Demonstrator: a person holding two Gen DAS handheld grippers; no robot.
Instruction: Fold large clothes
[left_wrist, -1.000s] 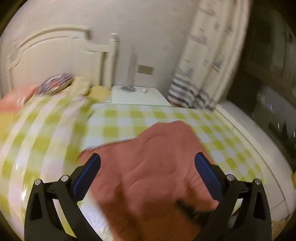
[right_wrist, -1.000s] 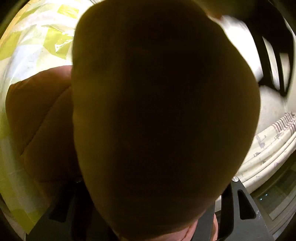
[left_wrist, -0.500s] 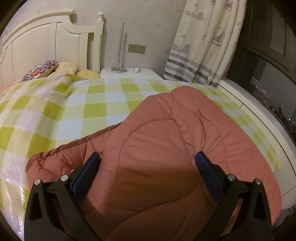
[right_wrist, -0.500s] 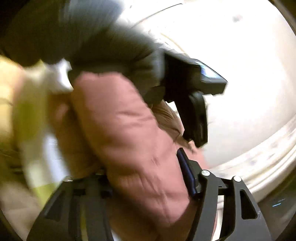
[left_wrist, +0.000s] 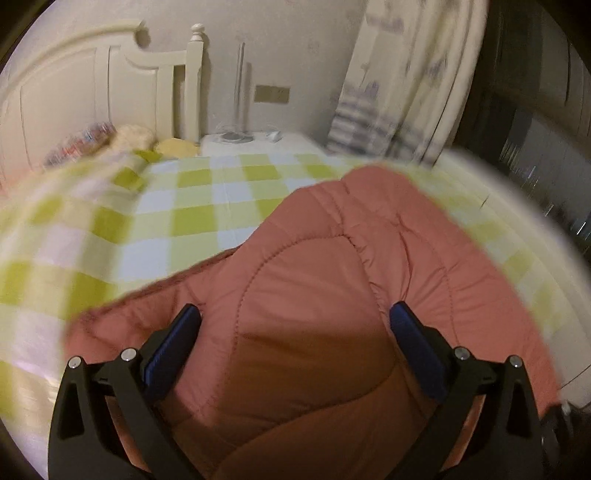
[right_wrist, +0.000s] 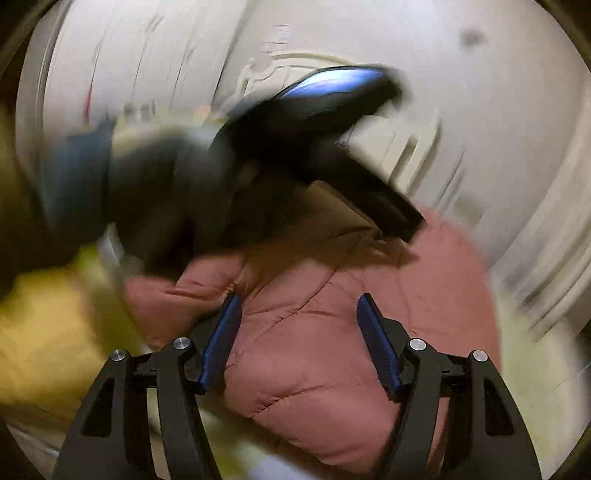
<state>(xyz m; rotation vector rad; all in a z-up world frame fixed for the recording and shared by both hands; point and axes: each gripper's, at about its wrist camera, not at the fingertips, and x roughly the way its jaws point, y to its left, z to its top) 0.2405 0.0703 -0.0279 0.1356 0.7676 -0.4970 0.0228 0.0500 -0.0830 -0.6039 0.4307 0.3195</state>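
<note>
The left hand-held gripper (left_wrist: 293, 341) stands wide open with nothing between its blue pads (left_wrist: 173, 345); it hovers just above the pink quilted jacket (left_wrist: 332, 295), which fills the space ahead of and beneath it; the right hand-held gripper (right_wrist: 299, 343) is also spread open and empty, with the same jacket (right_wrist: 332, 350) bulging up between and beyond its fingers; past it, blurred, the other tool and a dark sleeve cross the view. Beyond the left tool the jacket lies bunched on the bed (left_wrist: 192, 221) with its green-checked sheet; farther off are the white headboard (left_wrist: 92, 85), the nightstand (left_wrist: 258, 146) and, off to the right, the curtain (left_wrist: 399, 92).

The step looks to be between grasps: the garment has been laid down in a rounded heap and neither tool holds it; the next move probably calls for finding a hem or sleeve edge, closing on it and carrying it across; the puffy fabric may spring back, so a firm pinch on a seam would serve better than on the padding.

A second ago the right view was smothered by fabric; half a second ago that tool seemed to clamp a fold; now its jaws are apart; the left tool has stayed open throughout.
</note>
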